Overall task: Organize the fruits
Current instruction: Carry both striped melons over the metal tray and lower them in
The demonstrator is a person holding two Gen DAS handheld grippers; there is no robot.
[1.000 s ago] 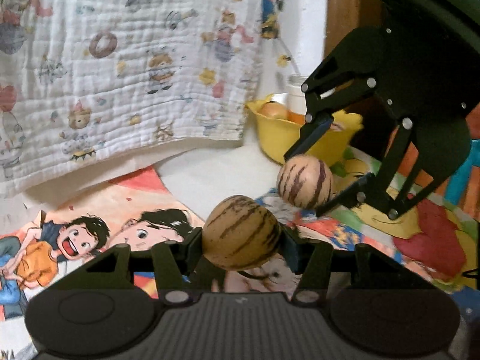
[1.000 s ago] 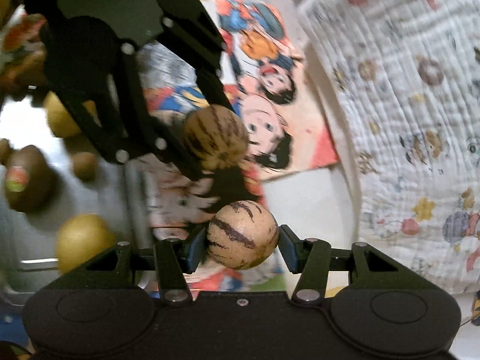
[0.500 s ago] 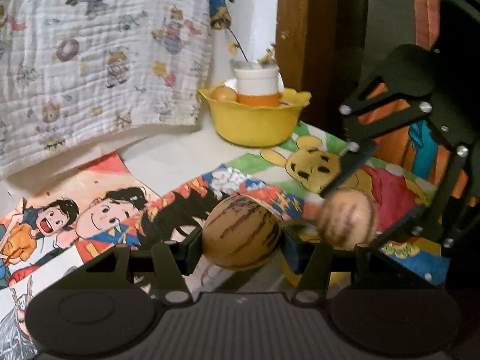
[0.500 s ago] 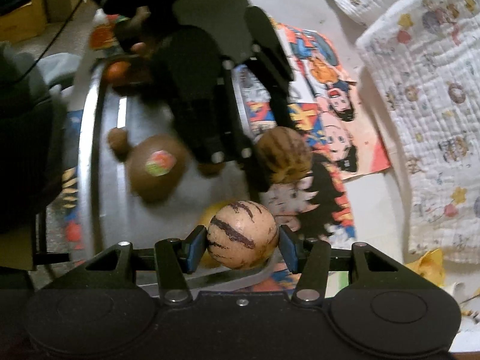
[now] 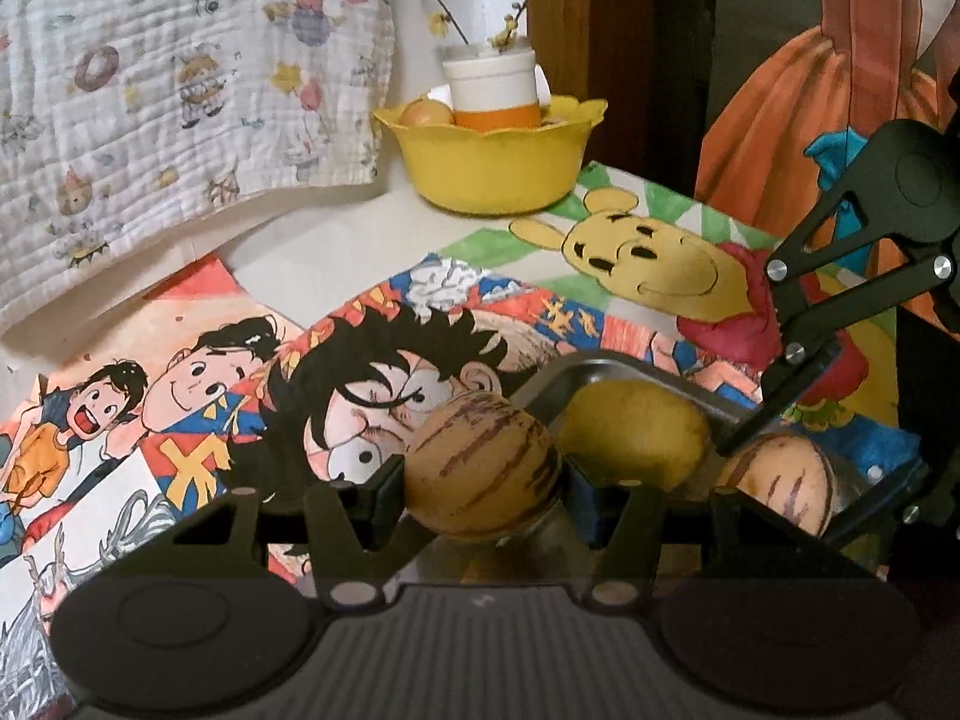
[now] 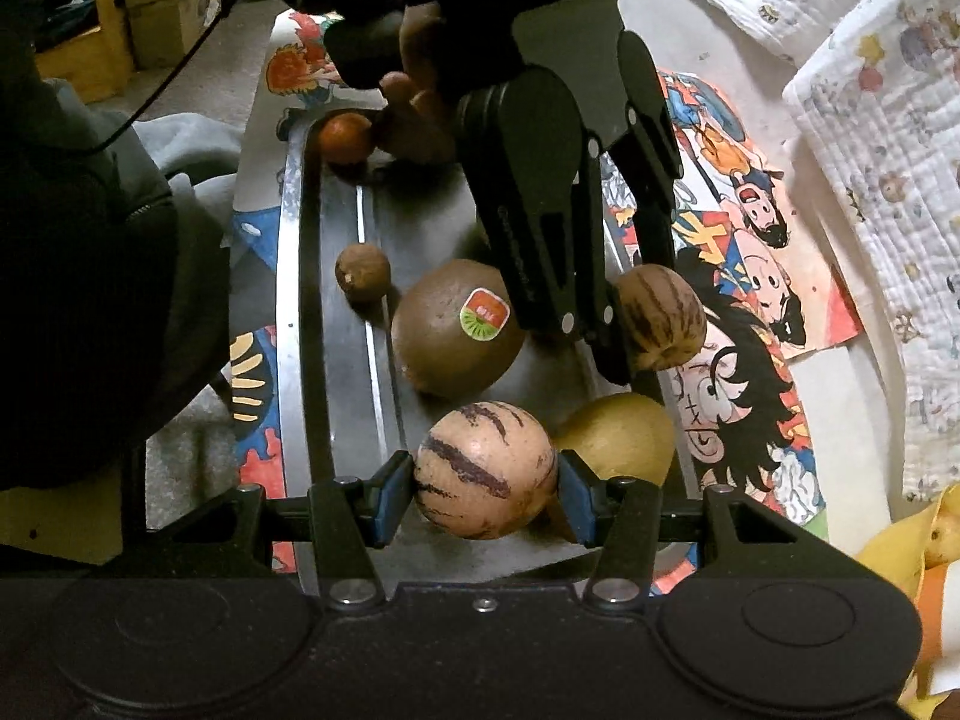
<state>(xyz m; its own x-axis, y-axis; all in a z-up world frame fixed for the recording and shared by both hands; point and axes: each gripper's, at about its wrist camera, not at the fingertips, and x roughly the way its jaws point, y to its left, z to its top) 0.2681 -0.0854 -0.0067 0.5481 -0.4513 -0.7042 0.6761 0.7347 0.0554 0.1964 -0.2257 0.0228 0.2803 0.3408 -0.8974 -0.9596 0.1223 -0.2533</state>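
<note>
Cartoon posters cover the table (image 5: 336, 240). My right gripper (image 6: 485, 474) clamps a striped melon (image 6: 485, 469) directly over the tray (image 6: 348, 360); my left gripper (image 5: 483, 474) pinches its melon (image 5: 483, 468) over the tray's rim.

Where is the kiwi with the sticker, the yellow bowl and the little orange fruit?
Kiwi (image 6: 444, 336): right wrist view, on its brown skin left of the sticker.
Yellow bowl (image 5: 489, 165): left wrist view, on its front outer wall.
Little orange fruit (image 6: 345, 138): right wrist view, on its middle, at the metal tray's far end.
</note>
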